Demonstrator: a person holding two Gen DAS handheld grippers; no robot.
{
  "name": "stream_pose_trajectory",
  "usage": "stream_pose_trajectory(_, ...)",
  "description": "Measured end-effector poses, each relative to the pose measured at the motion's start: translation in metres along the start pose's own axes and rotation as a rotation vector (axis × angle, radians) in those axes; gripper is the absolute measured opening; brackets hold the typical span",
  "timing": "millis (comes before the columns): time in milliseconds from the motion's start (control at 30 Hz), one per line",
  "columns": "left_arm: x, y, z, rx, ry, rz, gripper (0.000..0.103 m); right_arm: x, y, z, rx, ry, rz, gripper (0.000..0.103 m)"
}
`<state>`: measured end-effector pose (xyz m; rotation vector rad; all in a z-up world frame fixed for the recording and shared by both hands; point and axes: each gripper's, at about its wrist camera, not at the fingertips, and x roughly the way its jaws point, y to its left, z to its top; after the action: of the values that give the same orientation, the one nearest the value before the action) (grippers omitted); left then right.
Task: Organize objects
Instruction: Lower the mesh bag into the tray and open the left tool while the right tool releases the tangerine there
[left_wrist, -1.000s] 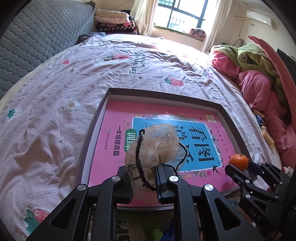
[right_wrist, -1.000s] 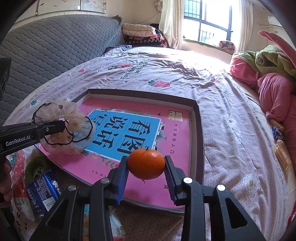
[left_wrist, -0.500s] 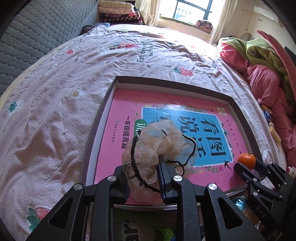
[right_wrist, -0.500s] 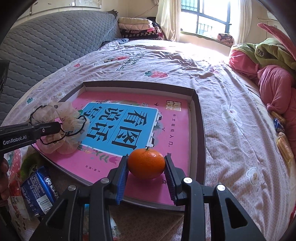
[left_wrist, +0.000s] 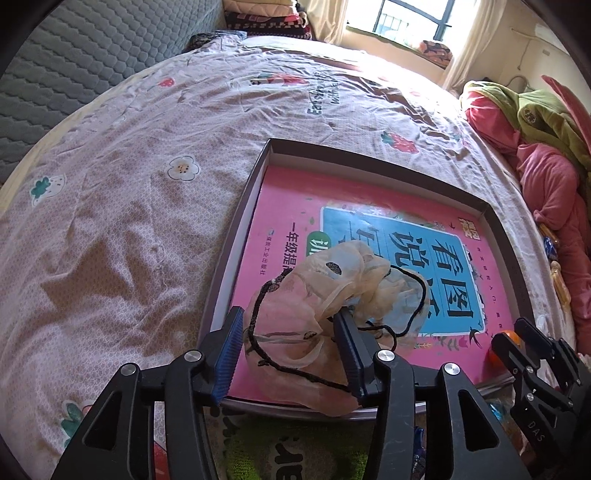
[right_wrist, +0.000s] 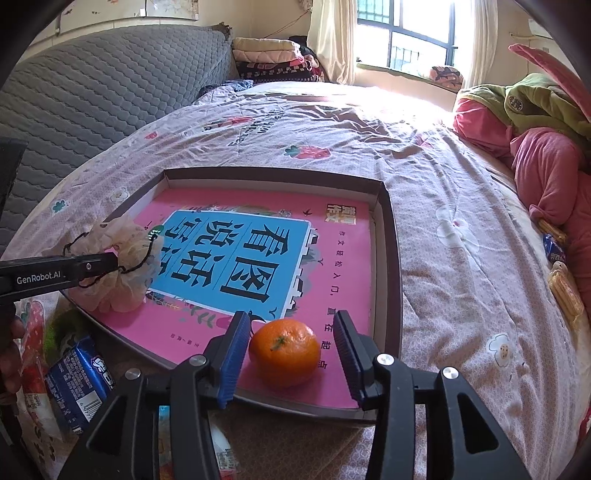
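A shallow brown tray (left_wrist: 236, 236) (right_wrist: 391, 236) lies on the bed with a pink book (left_wrist: 291, 206) (right_wrist: 343, 266) inside. My left gripper (left_wrist: 290, 354) is open; a beige mesh hair scrunchie with black cord (left_wrist: 325, 291) (right_wrist: 125, 266) rests between its fingers on the book's near left corner. My right gripper (right_wrist: 288, 350) is open; an orange tangerine (right_wrist: 284, 352) sits on the book between its fingers, touching neither pad. The tangerine barely shows in the left wrist view (left_wrist: 511, 338) behind the right gripper.
The bed has a floral sheet (left_wrist: 129, 206). Pink and green bedding (right_wrist: 546, 155) is piled at the right. A blue snack pack (right_wrist: 79, 384) and other packets lie near the tray's front edge. A grey quilted headboard (right_wrist: 92, 96) is at the left.
Both grippers lowered toward the tray and opened. The scrunchie and the tangerine now rest on the pink book, let go.
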<state>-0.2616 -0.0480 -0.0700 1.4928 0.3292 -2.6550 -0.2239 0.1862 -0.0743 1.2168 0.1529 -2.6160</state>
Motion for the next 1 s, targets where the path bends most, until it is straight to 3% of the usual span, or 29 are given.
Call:
stream_pose_trajectory(167, -0.003, 0.004, 0.000, -0.011, -0.003, -0.013, 0.052, -0.001, -0.001, 0.000, 0.001, -0.003, -0.002, 0.049)
stream_pose_trajectory(267, -0.007, 0.004, 0.000, -0.008, -0.019, -0.017, 0.059, -0.003, -0.001, 0.000, 0.002, -0.006, 0.001, 0.049)
stream_pose_trajectory(567, -0.017, 0.004, 0.000, -0.016, -0.015, -0.067, 0.059, -0.009, 0.001, 0.002, 0.002, -0.024, 0.002, 0.053)
stream_pose_trajectory(1000, -0.035, -0.006, -0.003, -0.003, -0.043, -0.077, 0.062, -0.020, 0.001, 0.007, 0.006, -0.051, 0.007, 0.053)
